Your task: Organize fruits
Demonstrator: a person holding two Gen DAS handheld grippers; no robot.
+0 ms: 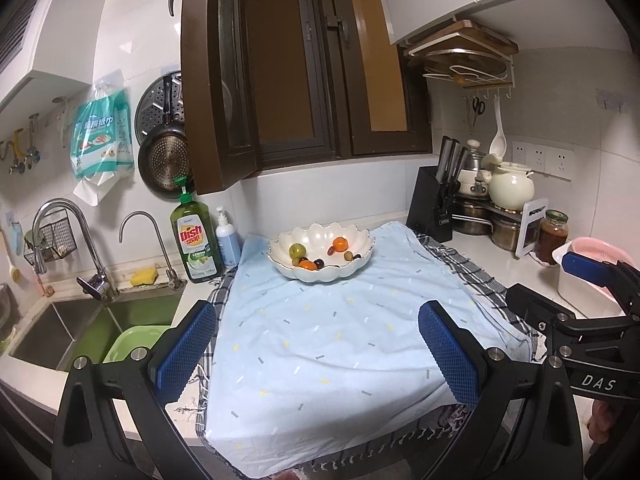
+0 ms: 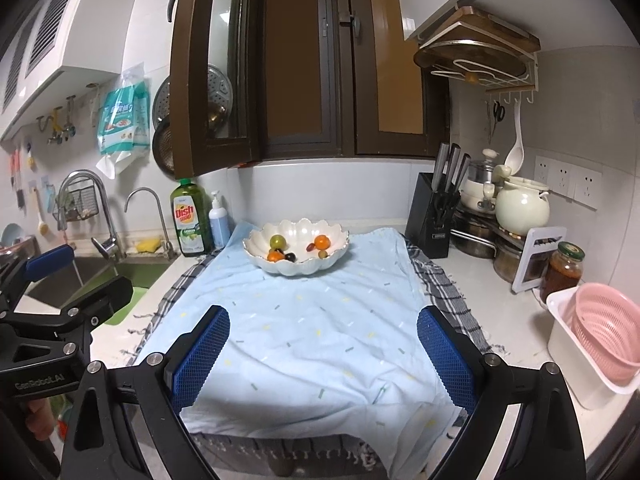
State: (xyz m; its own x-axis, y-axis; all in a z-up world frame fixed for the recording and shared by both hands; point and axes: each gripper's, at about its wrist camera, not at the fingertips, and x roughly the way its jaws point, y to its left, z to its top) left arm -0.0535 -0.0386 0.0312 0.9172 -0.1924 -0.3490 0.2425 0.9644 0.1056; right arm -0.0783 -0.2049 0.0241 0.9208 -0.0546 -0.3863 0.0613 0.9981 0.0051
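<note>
At the far end of the light blue cloth (image 1: pixel 332 344) stands the white scalloped bowl (image 1: pixel 322 254), and inside it lie all the fruits (image 1: pixel 318 256): a green one, two orange ones and some small dark ones. The left gripper (image 1: pixel 316 354) and the right gripper (image 2: pixel 322 354) are wide open above the near part of the cloth, and they hold nothing.

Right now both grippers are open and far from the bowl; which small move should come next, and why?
Probably move the right gripper forward over the light blue cloth toward the white scalloped bowl. All the fruit lies in it, including the nearer orange fruit, and both the right and the left gripper are empty.
</note>
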